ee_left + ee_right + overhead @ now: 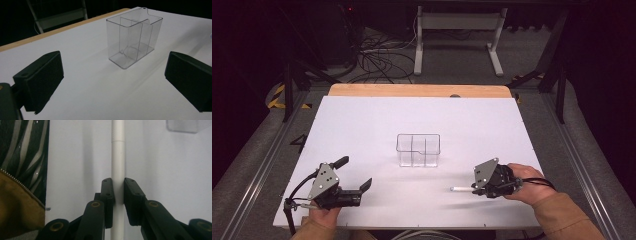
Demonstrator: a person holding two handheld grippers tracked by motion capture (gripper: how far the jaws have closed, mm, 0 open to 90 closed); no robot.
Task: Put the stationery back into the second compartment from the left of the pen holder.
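Between the right hand-held gripper (119, 192) jaws sits a white pen (118, 157).

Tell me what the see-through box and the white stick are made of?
The divided clear container looks like hard, glossy plastic: you can see the table through its walls, and the edges shine. The white pen-like stick, held in the right gripper, looks like smooth matte plastic with a seam near its top, though I can't be sure.
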